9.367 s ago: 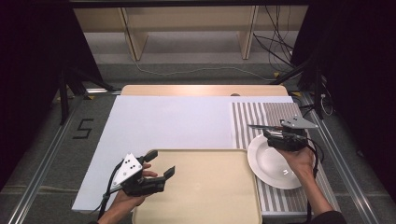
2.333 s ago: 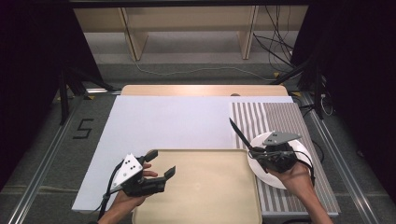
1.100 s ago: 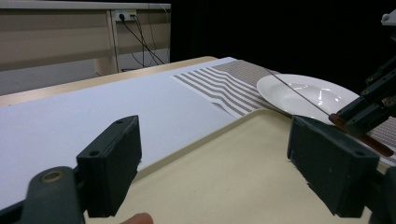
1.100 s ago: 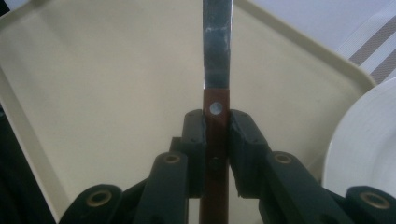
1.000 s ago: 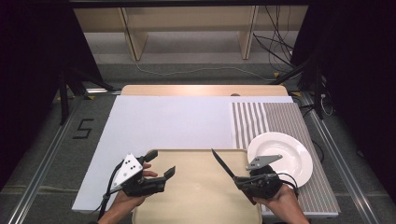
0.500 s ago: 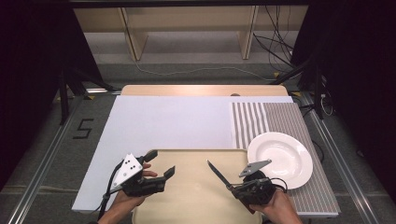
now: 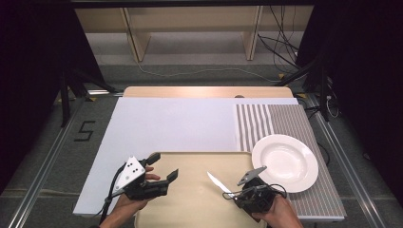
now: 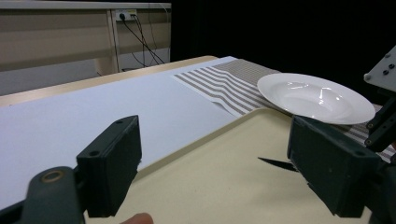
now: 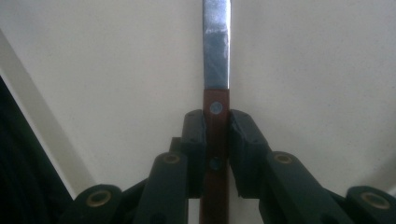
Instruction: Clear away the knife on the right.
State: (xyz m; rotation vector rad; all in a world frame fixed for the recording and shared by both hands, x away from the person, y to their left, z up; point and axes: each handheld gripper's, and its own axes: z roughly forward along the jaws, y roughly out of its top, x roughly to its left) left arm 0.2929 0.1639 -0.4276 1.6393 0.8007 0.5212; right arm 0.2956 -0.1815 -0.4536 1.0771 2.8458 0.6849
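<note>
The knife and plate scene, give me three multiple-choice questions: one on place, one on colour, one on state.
1. Where does the round white plate rest?
A. striped mat
B. beige tray
C. floor

2. What colour is the knife's riveted handle?
A. blue
B. reddish-brown
C. yellow

3. How are the left tongs?
A. shut on the plate
B. shut on the knife
C. open, empty

Answers: 1 A, grey-striped cloth shows around it. 2 B, seen between the right tongs. 3 C, the jaws stand apart over the tray.

grey floor [image 7: 57, 156], wooden shelving [image 7: 190, 19]
</note>
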